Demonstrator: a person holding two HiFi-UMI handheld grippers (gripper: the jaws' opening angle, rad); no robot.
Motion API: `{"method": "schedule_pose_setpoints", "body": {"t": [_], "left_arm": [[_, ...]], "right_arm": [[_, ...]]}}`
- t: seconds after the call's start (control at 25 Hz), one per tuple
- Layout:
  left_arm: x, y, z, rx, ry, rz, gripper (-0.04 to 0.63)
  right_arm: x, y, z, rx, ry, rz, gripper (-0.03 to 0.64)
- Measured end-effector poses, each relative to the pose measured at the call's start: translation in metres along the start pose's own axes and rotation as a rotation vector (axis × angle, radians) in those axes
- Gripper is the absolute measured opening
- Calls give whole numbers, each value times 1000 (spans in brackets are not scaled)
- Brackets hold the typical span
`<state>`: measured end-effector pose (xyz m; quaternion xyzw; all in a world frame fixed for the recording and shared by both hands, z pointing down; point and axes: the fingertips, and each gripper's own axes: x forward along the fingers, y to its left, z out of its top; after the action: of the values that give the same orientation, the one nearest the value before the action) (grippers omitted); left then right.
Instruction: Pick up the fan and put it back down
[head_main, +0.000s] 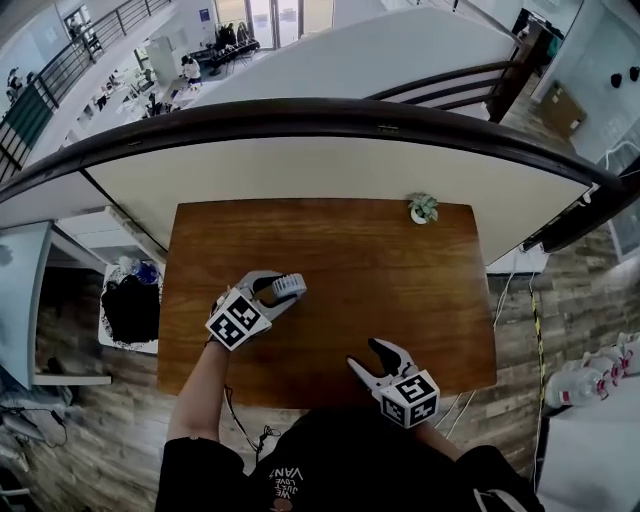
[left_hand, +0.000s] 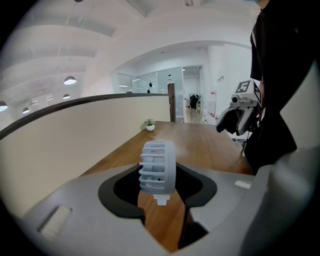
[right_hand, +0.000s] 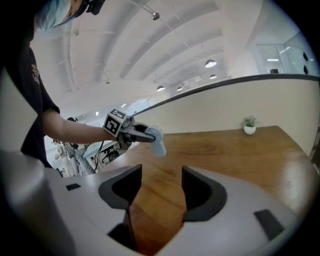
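Note:
A small pale grey fan (head_main: 289, 286) with a slatted round grille is held off the wooden table (head_main: 400, 290), my left gripper (head_main: 280, 290) shut on it. In the left gripper view the fan (left_hand: 158, 169) stands upright between the two dark pads, its short stem pointing down. The right gripper view shows the same fan (right_hand: 156, 138) lifted above the tabletop at the left gripper (right_hand: 142, 134). My right gripper (head_main: 378, 360) hangs over the table's near edge, open, with only bare wood between its fingers (right_hand: 200, 195).
A tiny potted plant (head_main: 423, 208) stands at the table's far right corner. A low cream wall with a dark curved rail (head_main: 330, 115) runs behind the table. A black bag (head_main: 130, 305) sits on the floor to the left, cables (head_main: 500, 300) to the right.

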<state>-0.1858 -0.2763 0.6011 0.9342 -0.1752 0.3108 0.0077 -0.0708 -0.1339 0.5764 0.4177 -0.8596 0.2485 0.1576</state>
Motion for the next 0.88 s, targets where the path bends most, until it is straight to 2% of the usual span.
{"method": "schedule_pose_setpoints", "body": {"t": [0.56,0.88], "left_arm": [[-10,145,-14,-40,37,182,193],[11,209,-22,-57,28,246,193]], "right_arm": [[59,-17,18,-14,72,116,219],[77,-47,16,20,99,110,219]]}}
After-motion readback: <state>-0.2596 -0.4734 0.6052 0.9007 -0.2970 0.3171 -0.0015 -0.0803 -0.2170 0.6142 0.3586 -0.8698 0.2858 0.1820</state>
